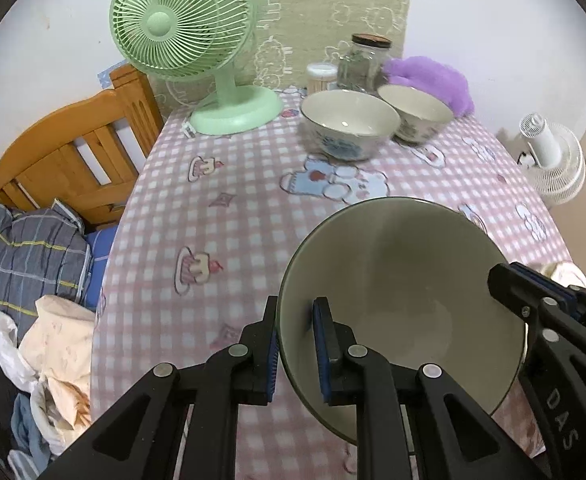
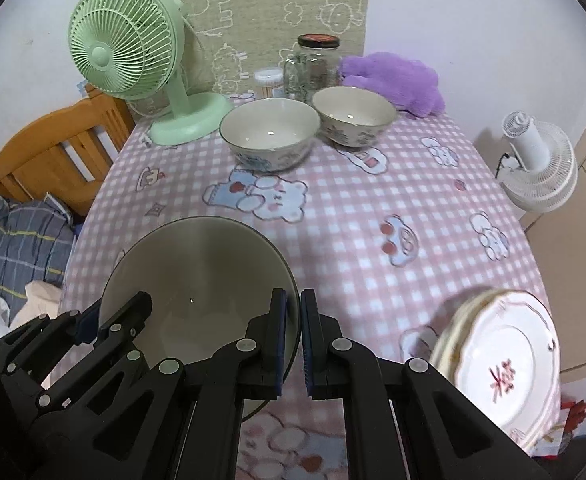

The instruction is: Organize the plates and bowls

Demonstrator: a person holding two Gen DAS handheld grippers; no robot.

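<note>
**Two grippers, one bowl: both pairs of jaws clamp the same rim**

Two black grippers share a single load above a checked tablecloth [image 2: 373,216]. The left gripper [image 1: 297,344] pinches the near-left rim of a large grey-green bowl [image 1: 405,280], one blue-padded finger outside the wall and one inside. The right gripper [image 2: 291,344] grips the opposite rim the same way, jaws drawn narrow around the thin wall. The bowl is smooth, glazed and round, tilted toward the cameras, and nothing lies in it.

At the table's far end two smaller ceramic bowls stand side by side, almost touching: a wider one [image 2: 269,134] and a slightly smaller one [image 2: 353,115], both cream inside with blue patterning outside, both empty. Behind them stand a clear glass jar [image 2: 317,65] with a dark lid, its contents unclear, and a small round plastic tub [image 2: 269,82] of thin sticks.

Near the right edge of the table lies a stack of scalloped white plates [image 2: 501,360], the top one bearing a red character. A pale green ribbed fan [image 2: 127,46] and a fuzzy purple plush [image 2: 397,78] flank the far end.
</note>
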